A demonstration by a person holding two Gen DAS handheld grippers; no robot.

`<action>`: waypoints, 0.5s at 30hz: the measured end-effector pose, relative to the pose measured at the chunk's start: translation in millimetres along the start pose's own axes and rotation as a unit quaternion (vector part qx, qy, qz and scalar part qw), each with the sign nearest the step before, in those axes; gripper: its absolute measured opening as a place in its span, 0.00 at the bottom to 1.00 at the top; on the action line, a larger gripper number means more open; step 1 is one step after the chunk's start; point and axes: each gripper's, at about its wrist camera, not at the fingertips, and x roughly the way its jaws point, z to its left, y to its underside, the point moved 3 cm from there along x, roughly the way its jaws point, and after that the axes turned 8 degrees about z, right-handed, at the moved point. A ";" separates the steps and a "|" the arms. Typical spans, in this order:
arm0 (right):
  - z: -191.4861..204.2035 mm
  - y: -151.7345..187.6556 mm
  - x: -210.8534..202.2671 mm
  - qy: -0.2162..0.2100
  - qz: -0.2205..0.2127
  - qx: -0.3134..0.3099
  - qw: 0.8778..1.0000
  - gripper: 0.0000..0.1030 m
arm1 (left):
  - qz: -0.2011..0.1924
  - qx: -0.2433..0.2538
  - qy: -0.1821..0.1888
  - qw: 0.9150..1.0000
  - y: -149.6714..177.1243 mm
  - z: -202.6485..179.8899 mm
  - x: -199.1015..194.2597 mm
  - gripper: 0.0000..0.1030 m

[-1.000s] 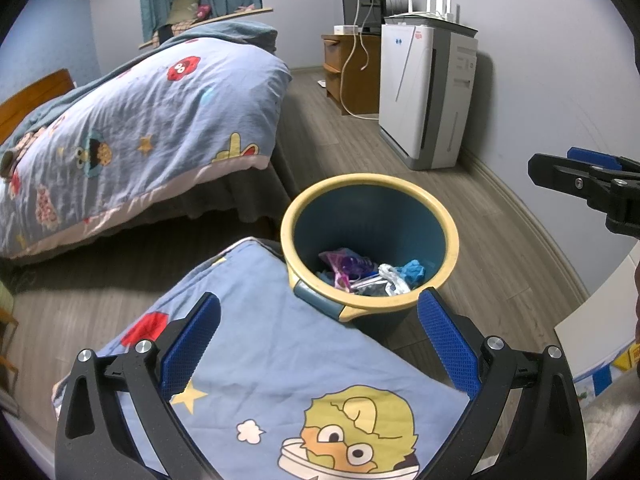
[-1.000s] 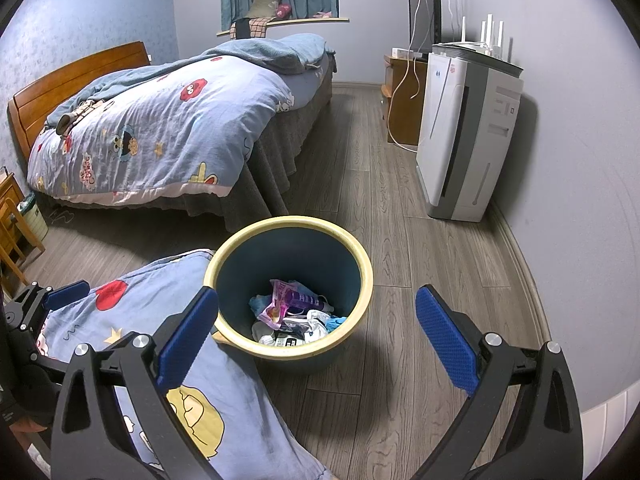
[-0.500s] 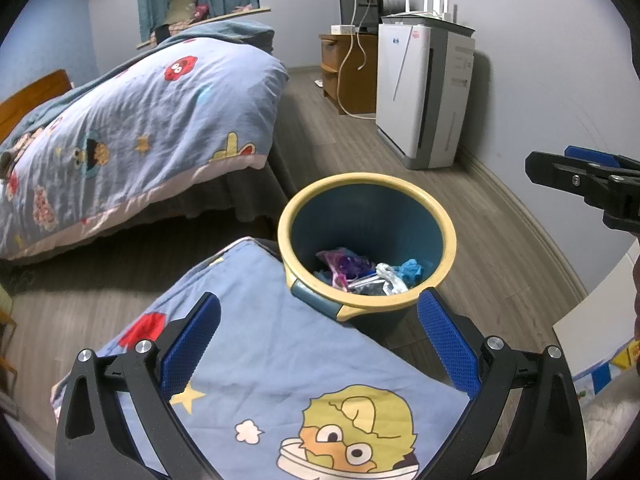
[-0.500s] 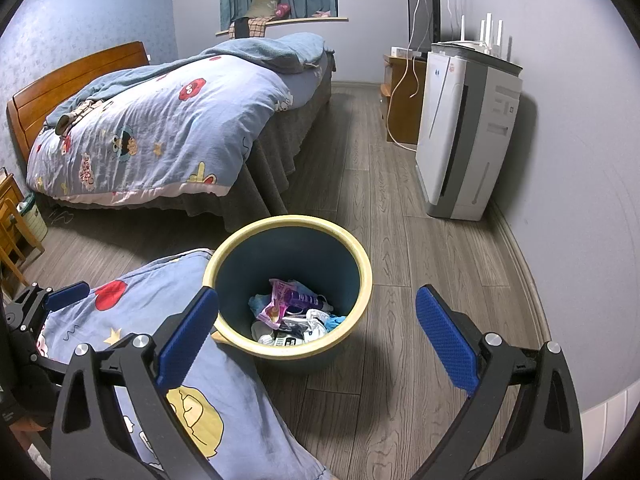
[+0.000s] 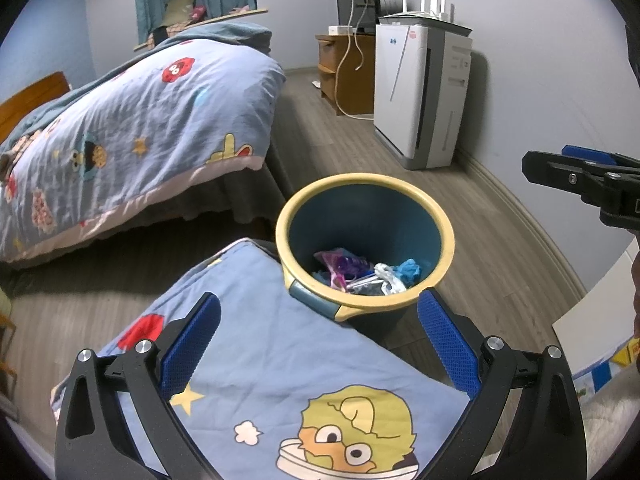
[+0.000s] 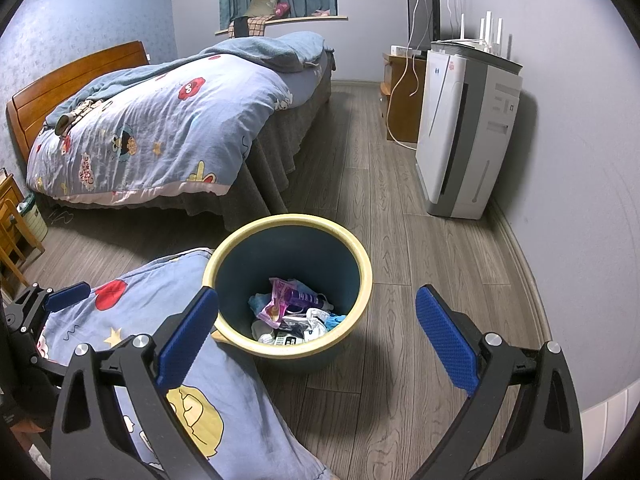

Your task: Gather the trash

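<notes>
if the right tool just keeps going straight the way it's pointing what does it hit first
Probably the trash bin: the open, empty right tool points down at its near rim and the wrappers inside. Nothing shows in between, though depth is hard to judge.

Both views are evenly lit by soft indoor light from above, a little cool in colour, and no strong glare is visible on the wooden floor (image 6: 360, 184). The trash bin (image 6: 362, 276) throws a soft shadow to its right side, and the air purifier (image 6: 468, 136) puts a dim shadow on the wall behind it. The pictures are sharp in the middle, but the fisheye lens bends straight lines near the edges, and the corners are black.
</notes>
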 end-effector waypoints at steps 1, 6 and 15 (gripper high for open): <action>0.0 0.3 0.0 0.000 0.000 0.000 1.000 0.94 | 0.000 0.000 0.001 1.000 0.0 0.7 -0.1 0.95; -0.2 -0.4 0.3 0.000 0.000 0.000 1.000 0.94 | -0.004 0.003 0.001 1.000 0.8 0.5 -1.1 0.95; -2.2 0.0 1.4 0.000 0.002 0.002 1.000 0.94 | 0.013 -0.003 -0.001 1.000 1.1 8.2 -0.1 0.95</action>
